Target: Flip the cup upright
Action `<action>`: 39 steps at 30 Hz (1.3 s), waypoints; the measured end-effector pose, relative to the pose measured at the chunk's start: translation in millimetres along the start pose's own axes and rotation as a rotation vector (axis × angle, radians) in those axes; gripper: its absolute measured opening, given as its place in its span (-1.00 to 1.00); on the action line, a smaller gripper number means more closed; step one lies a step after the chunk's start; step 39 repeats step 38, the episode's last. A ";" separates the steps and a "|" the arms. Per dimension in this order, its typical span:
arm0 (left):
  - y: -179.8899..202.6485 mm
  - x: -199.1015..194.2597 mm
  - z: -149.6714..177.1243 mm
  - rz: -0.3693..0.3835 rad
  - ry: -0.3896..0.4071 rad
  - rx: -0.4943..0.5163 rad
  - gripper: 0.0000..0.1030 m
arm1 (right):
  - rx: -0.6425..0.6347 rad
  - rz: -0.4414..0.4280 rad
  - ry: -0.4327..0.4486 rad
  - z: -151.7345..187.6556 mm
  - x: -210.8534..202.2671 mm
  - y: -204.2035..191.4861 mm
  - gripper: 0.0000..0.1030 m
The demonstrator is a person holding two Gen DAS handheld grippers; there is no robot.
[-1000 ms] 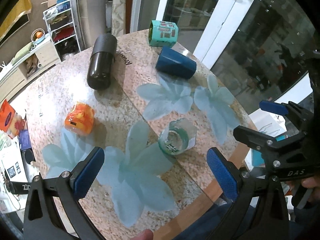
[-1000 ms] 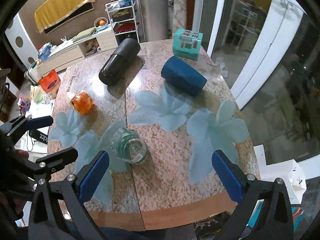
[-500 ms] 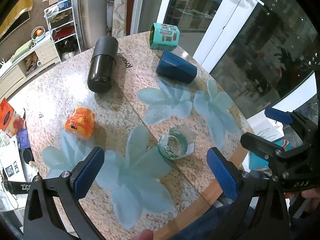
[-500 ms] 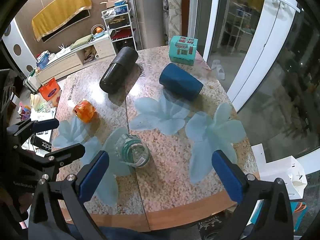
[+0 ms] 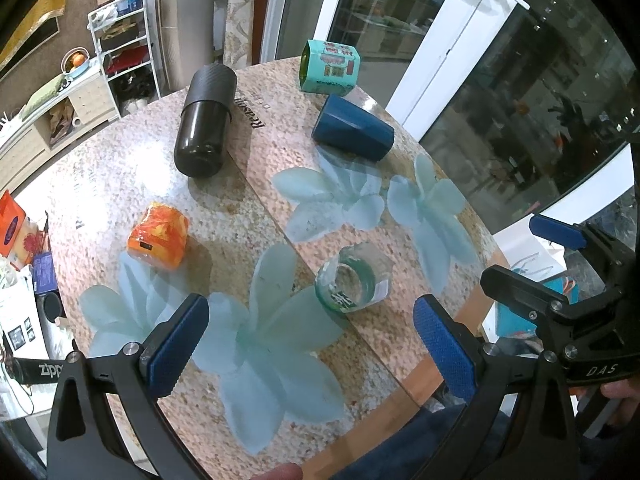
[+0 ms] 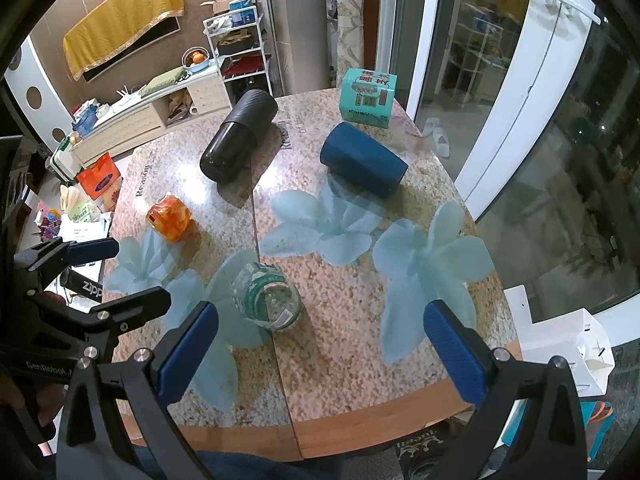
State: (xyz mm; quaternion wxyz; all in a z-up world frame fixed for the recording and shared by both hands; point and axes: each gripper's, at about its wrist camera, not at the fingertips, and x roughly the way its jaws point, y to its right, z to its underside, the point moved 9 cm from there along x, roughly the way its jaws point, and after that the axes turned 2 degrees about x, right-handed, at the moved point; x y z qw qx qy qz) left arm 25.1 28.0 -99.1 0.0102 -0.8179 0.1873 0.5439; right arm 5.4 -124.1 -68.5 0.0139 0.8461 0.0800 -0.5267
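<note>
A dark blue cup (image 5: 353, 133) lies on its side at the far right of the round table (image 5: 248, 184); it also shows in the right wrist view (image 6: 363, 165). A clear glass jar with green print (image 5: 351, 283) lies on its side near the front edge, also seen from the right wrist (image 6: 267, 295). My left gripper (image 5: 310, 346) is open and empty, held above the table's front edge. My right gripper (image 6: 324, 354) is open and empty, also above the front edge. Each gripper shows in the other's view: the right one (image 5: 560, 268), the left one (image 6: 92, 276).
A black cylinder flask (image 5: 205, 132) lies on its side at the back. A teal box (image 5: 329, 66) stands at the far edge. An orange wrapped object (image 5: 158, 237) sits at the left. Glass doors stand to the right, shelves and a cabinet behind.
Both grippers have drawn back and up a little from the table; the objects look slightly farther. Nothing on the table has moved.
</note>
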 end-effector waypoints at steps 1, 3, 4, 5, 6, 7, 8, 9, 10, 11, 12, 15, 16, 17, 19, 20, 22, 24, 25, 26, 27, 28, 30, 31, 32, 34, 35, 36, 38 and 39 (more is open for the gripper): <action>0.7 0.5 0.7 0.001 -0.001 0.002 0.99 | 0.001 0.003 0.000 1.0 -0.4 0.2 1.00; 2.3 1.3 2.0 0.000 -0.003 0.005 0.99 | 0.004 0.006 -0.001 3.4 -0.7 0.9 1.00; 2.8 1.7 2.5 0.000 -0.004 0.007 0.99 | 0.008 0.006 -0.005 4.6 -0.3 1.3 1.00; 3.6 2.1 2.8 -0.001 -0.004 0.009 0.99 | 0.011 0.005 -0.007 5.5 0.0 1.9 1.00; 4.3 2.1 3.2 -0.001 -0.005 0.009 0.99 | 0.013 0.005 -0.007 6.2 0.0 2.1 1.00; 4.8 2.1 3.6 0.000 -0.005 0.010 0.99 | 0.015 0.006 -0.008 6.6 -0.3 2.4 1.00; 5.3 1.9 3.9 0.000 -0.004 0.009 0.99 | 0.015 0.006 -0.006 6.7 -0.6 2.4 1.00; 5.7 1.9 4.3 0.000 -0.004 0.008 0.99 | 0.016 0.006 -0.006 6.8 -0.8 2.7 1.00; 5.9 2.0 4.7 0.001 -0.004 0.006 0.99 | 0.016 0.007 -0.005 7.0 -1.1 2.7 1.00; 6.0 2.0 5.1 0.001 -0.005 0.005 0.99 | 0.017 0.007 -0.005 7.3 -1.1 2.5 1.00; 6.2 2.1 5.3 0.002 -0.006 0.006 0.99 | 0.016 0.007 -0.006 7.2 -1.0 2.6 1.00; 6.8 2.8 6.2 0.000 -0.008 0.005 0.99 | 0.016 0.006 -0.007 7.2 -0.8 2.5 1.00; 7.1 2.8 6.6 -0.001 -0.008 0.005 0.99 | 0.017 0.006 -0.007 7.3 -0.9 2.5 1.00; 7.0 2.7 6.6 -0.001 -0.007 0.005 0.99 | 0.019 0.004 -0.008 7.8 -1.0 2.8 1.00; 6.9 3.0 7.0 -0.001 -0.007 0.004 0.99 | 0.022 0.003 -0.009 8.8 -1.2 3.0 1.00; 6.9 3.3 7.2 -0.002 -0.008 0.004 0.99 | 0.022 0.003 -0.009 9.0 -1.2 2.9 1.00; 6.9 3.2 7.4 -0.001 -0.009 0.003 0.99 | 0.022 0.004 -0.010 9.4 -1.2 3.1 1.00; 6.8 3.2 7.2 0.000 -0.007 0.003 0.99 | 0.022 0.003 -0.009 9.2 -1.1 3.0 1.00; 6.8 3.3 7.1 -0.001 -0.008 0.004 0.99 | 0.022 0.003 -0.009 9.0 -0.9 2.9 1.00; 6.8 3.4 7.2 -0.001 -0.008 0.004 0.99 | 0.022 0.004 -0.009 9.1 -0.9 3.0 1.00; 6.8 3.2 7.2 -0.002 -0.008 0.005 0.99 | 0.022 0.004 -0.009 9.1 -0.9 3.0 1.00; 6.7 3.2 7.2 -0.002 -0.008 0.005 0.99 | 0.022 0.003 -0.010 9.3 -1.2 3.0 1.00; 6.7 3.2 7.2 -0.002 -0.007 0.005 0.99 | 0.023 0.003 -0.010 9.4 -1.1 2.8 1.00; 6.8 3.1 7.3 -0.002 -0.007 0.006 0.99 | 0.023 0.002 -0.010 9.4 -0.7 2.7 1.00; 6.7 3.4 7.4 -0.003 -0.007 0.006 0.99 | 0.022 0.002 -0.011 9.9 -0.8 2.8 1.00; 6.3 4.6 9.1 -0.006 -0.008 0.007 0.99 | 0.022 0.003 -0.012 10.2 -0.9 2.7 1.00; 5.9 5.1 9.9 -0.007 -0.008 0.006 0.99 | 0.022 0.003 -0.013 10.8 -0.5 2.8 1.00; 5.5 5.5 10.6 -0.008 -0.008 0.005 0.99 | 0.022 0.002 -0.014 11.2 -0.1 2.8 1.00; 4.9 6.1 10.8 -0.009 -0.010 0.001 0.99 | 0.022 0.001 -0.015 11.3 0.5 2.7 1.00; 4.9 6.1 10.8 -0.009 -0.010 0.001 0.99 | 0.022 0.001 -0.015 11.3 0.5 2.7 1.00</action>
